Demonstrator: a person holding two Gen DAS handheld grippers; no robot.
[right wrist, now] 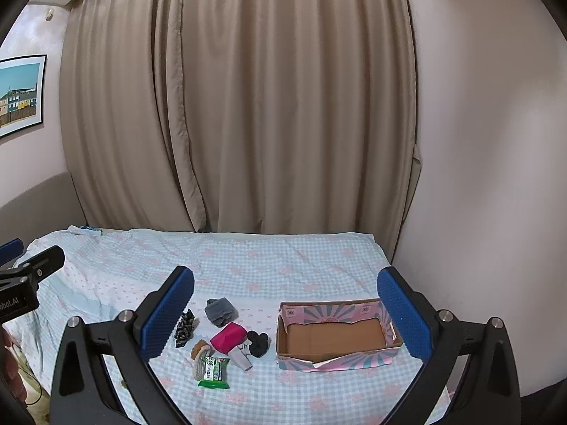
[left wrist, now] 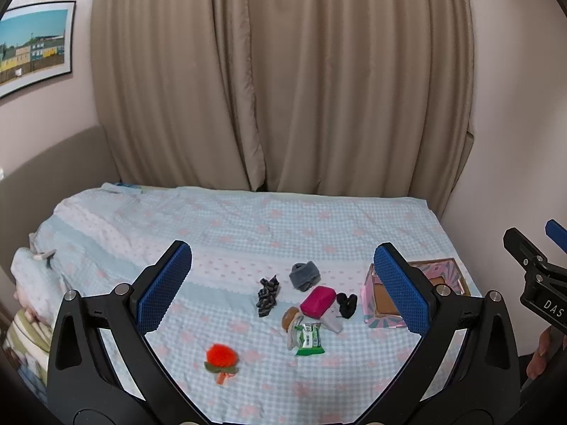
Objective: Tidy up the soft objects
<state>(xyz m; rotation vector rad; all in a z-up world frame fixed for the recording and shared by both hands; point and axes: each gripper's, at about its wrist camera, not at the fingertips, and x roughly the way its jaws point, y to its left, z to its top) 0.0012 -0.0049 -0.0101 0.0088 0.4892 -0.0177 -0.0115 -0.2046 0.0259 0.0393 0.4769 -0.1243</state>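
Small soft items lie clustered on the bed: a grey fabric roll [left wrist: 304,275] [right wrist: 219,312], a dark patterned scrunchie [left wrist: 267,295] [right wrist: 185,329], a magenta pouch [left wrist: 318,301] [right wrist: 228,337], a black scrunchie [left wrist: 346,304] [right wrist: 258,343], a green wipes packet [left wrist: 309,339] [right wrist: 213,372] and an orange fluffy toy [left wrist: 221,357]. An empty pink-patterned cardboard box [left wrist: 384,304] [right wrist: 336,336] sits to their right. My left gripper [left wrist: 283,287] is open and empty, above the cluster. My right gripper [right wrist: 285,313] is open and empty, framing the box.
The bed has a light blue checked quilt [left wrist: 248,226] [right wrist: 283,258]. Beige curtains [left wrist: 283,81] hang behind it. A wall stands close on the right [right wrist: 478,177]. Bundled bedding [left wrist: 32,283] lies at the left end.
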